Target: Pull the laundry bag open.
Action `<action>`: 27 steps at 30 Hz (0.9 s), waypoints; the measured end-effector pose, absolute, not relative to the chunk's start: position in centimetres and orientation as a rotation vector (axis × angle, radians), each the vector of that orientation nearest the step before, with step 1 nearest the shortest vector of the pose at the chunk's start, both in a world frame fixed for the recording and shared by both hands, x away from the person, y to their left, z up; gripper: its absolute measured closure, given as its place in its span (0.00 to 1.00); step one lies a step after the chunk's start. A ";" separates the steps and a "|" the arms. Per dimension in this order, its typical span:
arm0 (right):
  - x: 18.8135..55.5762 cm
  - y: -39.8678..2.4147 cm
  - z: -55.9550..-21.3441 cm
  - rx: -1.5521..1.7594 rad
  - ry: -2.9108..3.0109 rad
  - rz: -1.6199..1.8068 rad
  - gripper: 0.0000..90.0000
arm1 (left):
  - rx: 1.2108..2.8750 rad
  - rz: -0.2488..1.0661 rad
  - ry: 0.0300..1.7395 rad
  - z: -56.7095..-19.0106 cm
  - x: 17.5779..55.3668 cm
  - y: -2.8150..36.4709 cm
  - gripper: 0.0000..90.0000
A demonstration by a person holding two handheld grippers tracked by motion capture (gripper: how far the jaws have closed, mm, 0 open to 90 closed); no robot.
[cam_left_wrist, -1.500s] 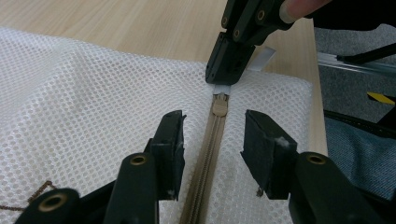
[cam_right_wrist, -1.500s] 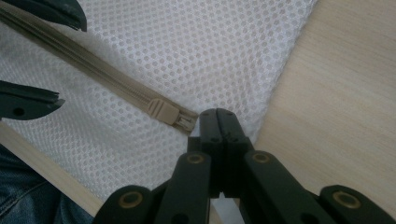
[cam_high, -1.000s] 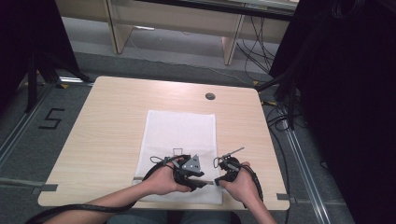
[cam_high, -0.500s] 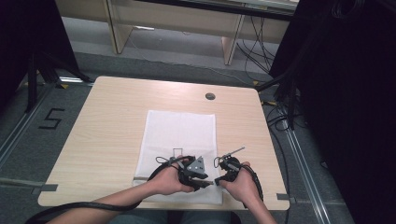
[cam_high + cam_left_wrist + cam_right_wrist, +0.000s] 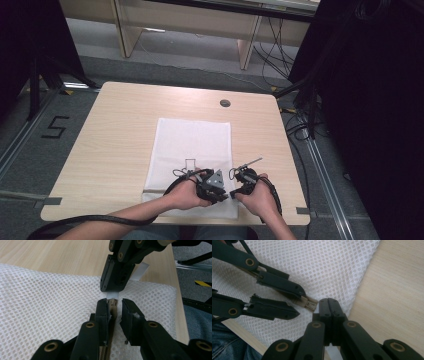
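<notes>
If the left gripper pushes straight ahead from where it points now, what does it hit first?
Most likely the right gripper, whose shut jaws sit just beyond the left gripper over the white mesh bag; the depth between them is unclear.

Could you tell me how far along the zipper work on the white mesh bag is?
Done: the right gripper is shut on the white tab at the beige zipper's end of the white mesh bag. In hand: the left gripper has been closing around the zipper, not yet clamped. Left: gripping and sliding it.
</notes>
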State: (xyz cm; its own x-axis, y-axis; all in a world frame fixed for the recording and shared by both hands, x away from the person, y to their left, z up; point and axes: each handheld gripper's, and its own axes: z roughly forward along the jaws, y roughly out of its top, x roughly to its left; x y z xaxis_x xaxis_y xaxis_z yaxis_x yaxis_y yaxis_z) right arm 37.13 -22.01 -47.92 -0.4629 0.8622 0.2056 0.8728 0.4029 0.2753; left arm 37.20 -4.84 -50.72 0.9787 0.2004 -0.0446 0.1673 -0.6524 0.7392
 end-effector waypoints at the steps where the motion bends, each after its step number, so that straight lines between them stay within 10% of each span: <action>1: 37.1 -22.0 -47.9 -1.612 -2.605 -0.541 1.00 | 2.289 0.047 0.264 -50.8 37.2 -4.9 0.84; 27: 37.3 -22.0 -48.0 -1.612 -2.597 -0.555 1.00 | 2.295 0.089 0.286 -50.4 36.6 -5.0 0.90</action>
State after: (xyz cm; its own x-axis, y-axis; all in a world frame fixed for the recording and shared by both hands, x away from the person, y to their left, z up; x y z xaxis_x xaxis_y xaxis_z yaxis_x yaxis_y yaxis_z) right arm 37.33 -21.99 -48.00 -0.4610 0.8610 0.2147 0.8736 0.3977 0.2805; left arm 36.65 -5.01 -50.43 0.9719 0.2337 -0.0271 0.1772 -0.6512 0.7379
